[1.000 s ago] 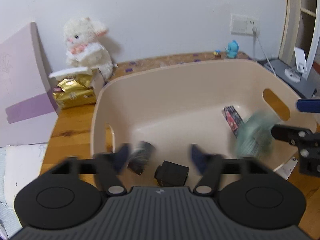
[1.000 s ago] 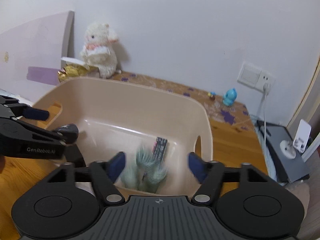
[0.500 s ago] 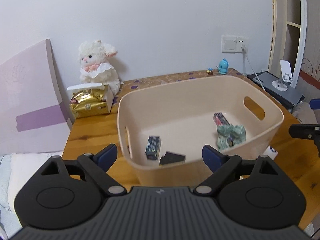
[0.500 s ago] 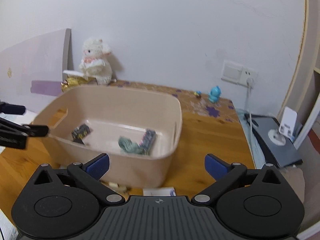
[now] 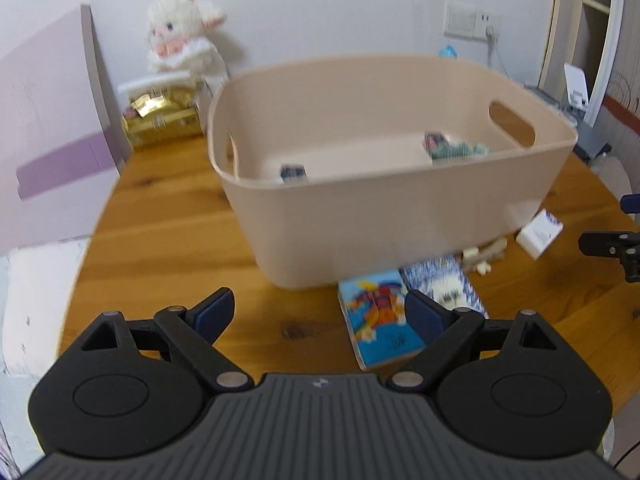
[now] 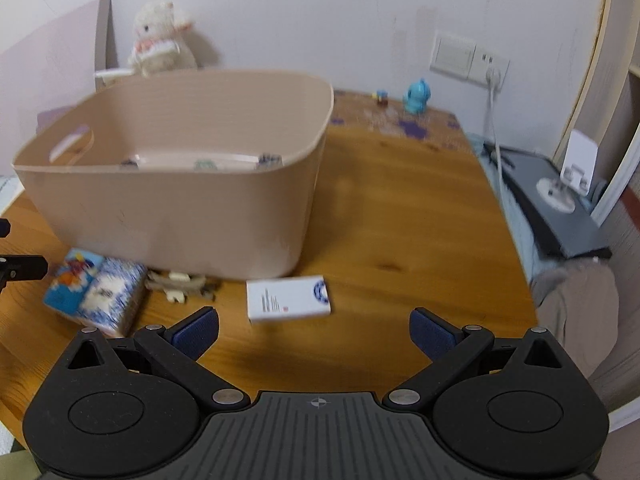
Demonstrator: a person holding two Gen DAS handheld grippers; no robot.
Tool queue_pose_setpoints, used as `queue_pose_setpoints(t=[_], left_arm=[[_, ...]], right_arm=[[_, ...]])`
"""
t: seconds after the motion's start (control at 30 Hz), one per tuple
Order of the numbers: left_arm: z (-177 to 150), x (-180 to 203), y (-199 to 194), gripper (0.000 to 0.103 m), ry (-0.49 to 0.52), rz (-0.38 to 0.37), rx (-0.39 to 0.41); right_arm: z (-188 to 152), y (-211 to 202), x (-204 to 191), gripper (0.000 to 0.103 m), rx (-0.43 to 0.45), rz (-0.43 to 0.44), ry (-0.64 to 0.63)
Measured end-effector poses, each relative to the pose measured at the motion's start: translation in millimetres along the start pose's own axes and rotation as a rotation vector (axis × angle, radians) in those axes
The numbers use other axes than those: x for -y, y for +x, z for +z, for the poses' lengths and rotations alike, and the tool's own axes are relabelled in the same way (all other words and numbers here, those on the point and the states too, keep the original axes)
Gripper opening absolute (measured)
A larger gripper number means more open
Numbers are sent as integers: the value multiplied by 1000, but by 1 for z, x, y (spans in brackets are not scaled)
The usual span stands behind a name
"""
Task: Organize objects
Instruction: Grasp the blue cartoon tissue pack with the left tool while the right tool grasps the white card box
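While both tools hang empty over the table (image 6: 400, 208), the job looks to be between picks: some items already lie in the bin (image 5: 400, 216), and four wait outside it. The left gripper (image 5: 318, 314) has its jaws spread wide, and so does the right gripper (image 6: 314, 330); neither touches anything.

Nearest the left gripper lies a colourful booklet (image 5: 378, 316), flat on the wood, just ahead of its right finger. Touching it on the far right side is a blue-and-white packet (image 5: 440, 284). Beyond that, hard against the bin's foot, sits a small wooden piece (image 5: 484, 254), too blurred to name. The white box (image 6: 288, 298) lies flat just ahead of the right gripper, apart from the rest.

My guess is that the next move is a descent onto one of these: the right tool onto the box, the left onto the booklet. Both lie flat, so the fingers must straddle an edge low to the table. The booklet and packet touch, so gripping one may drag the other.

Inside the bin a dark item (image 5: 294, 171) and a greenish bundle (image 5: 456, 150) show over the rim. Farther off stand a gold package (image 5: 160, 120), a plush lamb (image 5: 180, 36), and a blue figurine (image 6: 416, 96) by the wall; none stands in the way.
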State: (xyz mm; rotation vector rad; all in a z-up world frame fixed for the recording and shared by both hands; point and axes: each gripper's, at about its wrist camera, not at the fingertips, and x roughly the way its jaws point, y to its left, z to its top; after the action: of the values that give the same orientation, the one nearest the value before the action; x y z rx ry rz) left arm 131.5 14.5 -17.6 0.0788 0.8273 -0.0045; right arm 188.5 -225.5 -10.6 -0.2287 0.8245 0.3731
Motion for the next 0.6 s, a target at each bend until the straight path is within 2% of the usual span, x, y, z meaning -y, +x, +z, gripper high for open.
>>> queue_pose_setpoints(t=[0.3, 0.43, 0.6], left_arm=[[-6, 8, 31, 93, -22, -11, -66], [-4, 13, 39, 93, -33, -27, -78], [-2, 19, 49, 93, -34, -8, -95]], right_arm=[[-11, 33, -1, 103, -63, 6, 12], [-10, 44, -3, 103, -70, 10, 19], [-8, 54, -7, 103, -60, 15, 27]])
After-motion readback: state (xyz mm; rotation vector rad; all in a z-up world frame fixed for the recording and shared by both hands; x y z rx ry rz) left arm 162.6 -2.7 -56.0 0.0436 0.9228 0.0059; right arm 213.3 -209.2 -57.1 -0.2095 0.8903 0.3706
